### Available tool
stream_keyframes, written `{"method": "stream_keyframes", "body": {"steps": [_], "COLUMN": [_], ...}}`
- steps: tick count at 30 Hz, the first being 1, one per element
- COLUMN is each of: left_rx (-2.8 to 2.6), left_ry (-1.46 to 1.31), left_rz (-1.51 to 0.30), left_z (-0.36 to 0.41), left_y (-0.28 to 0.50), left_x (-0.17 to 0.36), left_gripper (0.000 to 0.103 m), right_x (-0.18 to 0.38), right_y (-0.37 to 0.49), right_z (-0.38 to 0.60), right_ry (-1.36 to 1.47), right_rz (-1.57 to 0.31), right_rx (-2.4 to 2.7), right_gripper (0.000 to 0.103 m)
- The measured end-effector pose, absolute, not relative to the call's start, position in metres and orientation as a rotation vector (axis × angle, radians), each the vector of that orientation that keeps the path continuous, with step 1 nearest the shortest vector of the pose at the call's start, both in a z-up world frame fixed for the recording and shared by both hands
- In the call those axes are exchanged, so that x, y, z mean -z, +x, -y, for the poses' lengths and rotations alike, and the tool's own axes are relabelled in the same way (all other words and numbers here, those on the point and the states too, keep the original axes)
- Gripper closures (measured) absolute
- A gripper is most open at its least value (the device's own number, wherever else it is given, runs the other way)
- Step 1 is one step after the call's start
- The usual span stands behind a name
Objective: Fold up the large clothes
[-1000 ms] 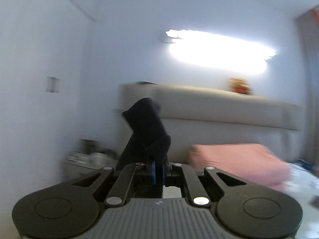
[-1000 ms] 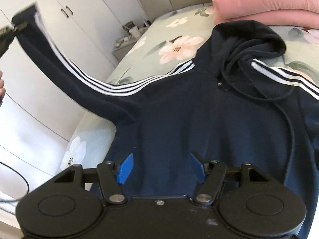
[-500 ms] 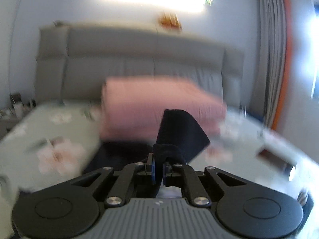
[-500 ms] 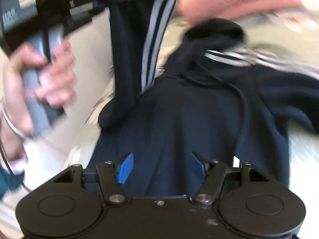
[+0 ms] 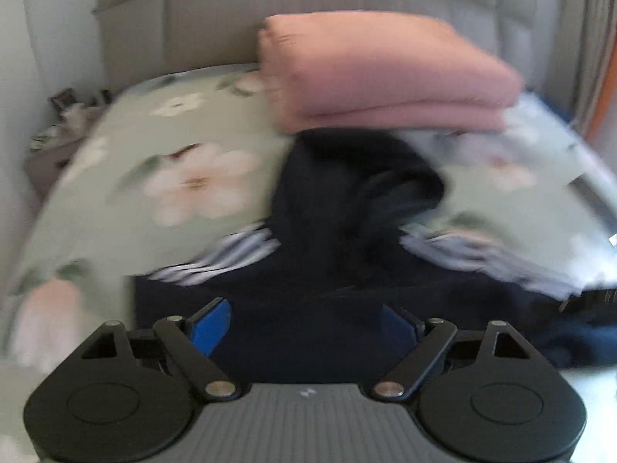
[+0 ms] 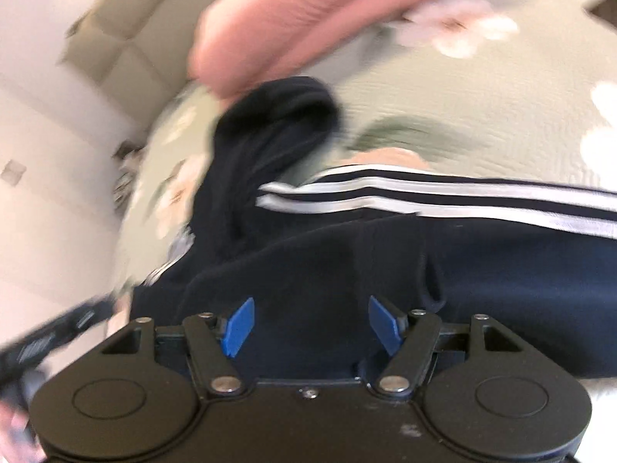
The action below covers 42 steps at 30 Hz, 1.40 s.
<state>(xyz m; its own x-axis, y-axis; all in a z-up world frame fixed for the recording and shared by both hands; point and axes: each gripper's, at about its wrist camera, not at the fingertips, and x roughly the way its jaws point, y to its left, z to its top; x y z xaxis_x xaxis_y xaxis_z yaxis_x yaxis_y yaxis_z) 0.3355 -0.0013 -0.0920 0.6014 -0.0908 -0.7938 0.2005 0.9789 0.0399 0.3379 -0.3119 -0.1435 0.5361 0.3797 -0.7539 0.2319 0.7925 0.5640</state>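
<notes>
Navy cotton hoodie with white sleeve stripes [image 5: 327, 231] lies spread on the pale green floral bedspread [image 5: 162, 177], hood toward the folded pink blanket [image 5: 385, 77]. Above its body, the left gripper [image 5: 304, 324] has just been opening, nothing between its jaws. The right gripper [image 6: 310, 324] hovers wide and empty. Folding seems barely begun; the right sleeve [image 6: 462, 196] lies outstretched.

Navy hoodie [image 5: 320, 308] [image 6: 482, 270] lies flat on the floral bedspread. White triple stripes run along both shoulders. Hood [image 6: 277, 123] bunched at 12 o'clock of the body, touching the pink folded blanket. One sleeve extends toward 3 o'clock in the right wrist view. Outlines blurred.
</notes>
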Motion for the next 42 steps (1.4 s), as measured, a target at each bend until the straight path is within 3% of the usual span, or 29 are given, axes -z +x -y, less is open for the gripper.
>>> {"method": "stream_keyframes", "body": {"steps": [11,17,23,30,34,42], "left_rx": [0.015,0.038,0.122,0.181,0.154,0.086], "left_ry": [0.026,-0.048,0.022,0.086,0.129,0.019], "left_rz": [-0.976,-0.987,-0.983,-1.013,-0.987,-1.018], "left_z": [-0.096,-0.085,-0.039,-0.003,0.002,-0.017], "left_y": [0.303,0.314,0.317,0.311,0.304,0.300], "left_x": [0.106,0.088,0.079,0.077,0.078,0.088], "left_gripper": [0.019,0.018,0.018,0.018,0.018,0.018], "right_x": [0.179,0.140,0.119,0.168,0.198,0.227], "right_y": [0.379,0.334,0.272,0.179,0.145,0.140], "right_z": [0.295,0.369,0.471,0.619,0.657,0.674], "right_ry": [0.361,0.583,0.596,0.957,1.060,1.019], "right_rz": [-1.055,-0.919,-0.851,-0.747,-0.698,-0.632], "right_rx": [-0.036,0.037,0.264,0.593,0.703,0.685], "right_gripper": [0.023,0.023,0.023,0.023,0.026,0.026]}}
